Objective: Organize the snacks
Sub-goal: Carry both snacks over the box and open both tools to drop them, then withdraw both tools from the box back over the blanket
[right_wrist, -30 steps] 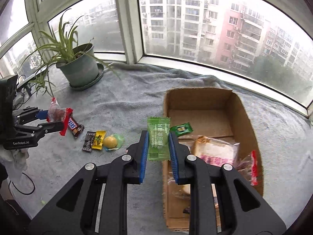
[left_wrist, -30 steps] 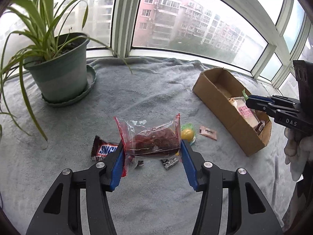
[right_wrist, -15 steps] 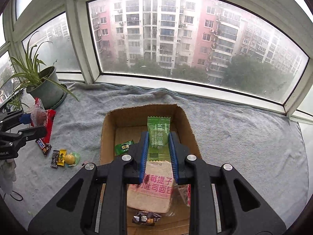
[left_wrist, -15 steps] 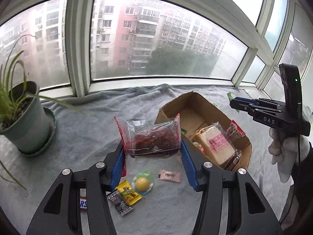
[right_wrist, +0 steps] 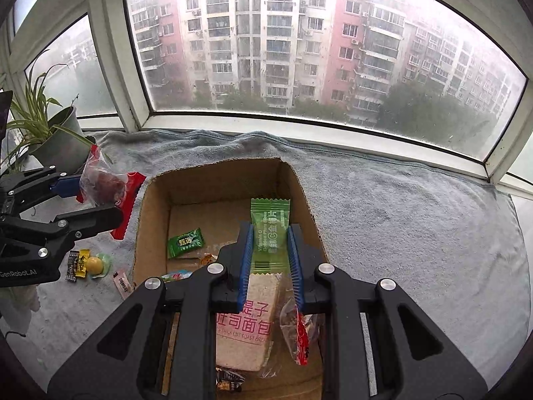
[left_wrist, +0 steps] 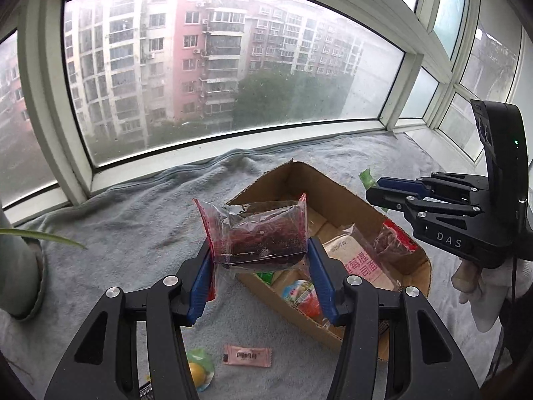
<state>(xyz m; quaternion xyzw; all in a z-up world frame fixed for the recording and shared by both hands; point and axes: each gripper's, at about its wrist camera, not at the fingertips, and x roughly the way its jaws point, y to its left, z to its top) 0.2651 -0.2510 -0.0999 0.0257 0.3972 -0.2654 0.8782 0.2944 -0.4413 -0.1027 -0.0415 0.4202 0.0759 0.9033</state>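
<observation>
My left gripper (left_wrist: 260,250) is shut on a clear red-edged bag of dark dried fruit (left_wrist: 258,230), held just above the near left rim of the cardboard box (left_wrist: 336,186). My right gripper (right_wrist: 269,243) is shut on a green candy sachet (right_wrist: 269,230) over the inside of the box (right_wrist: 153,220). In the box lie a toast bread pack (right_wrist: 246,320), a small green sachet (right_wrist: 185,242), a red-edged bag (right_wrist: 298,330) and other small wrappers. The right wrist view shows the left gripper (right_wrist: 96,200) with the fruit bag (right_wrist: 100,183) at the box's left side.
A grey towel (right_wrist: 399,206) covers the window sill. Loose on it left of the box are a pink sachet (left_wrist: 247,355), a yellow sweet in green wrap (left_wrist: 197,369) and small dark and yellow wrappers (right_wrist: 76,263). A potted plant (right_wrist: 53,140) stands far left. Windows close off the back.
Both grippers have swung toward the box. The left one carried the fruit bag from over the loose snacks to the box's rim. The right one brought the green sachet over the box's inside.
</observation>
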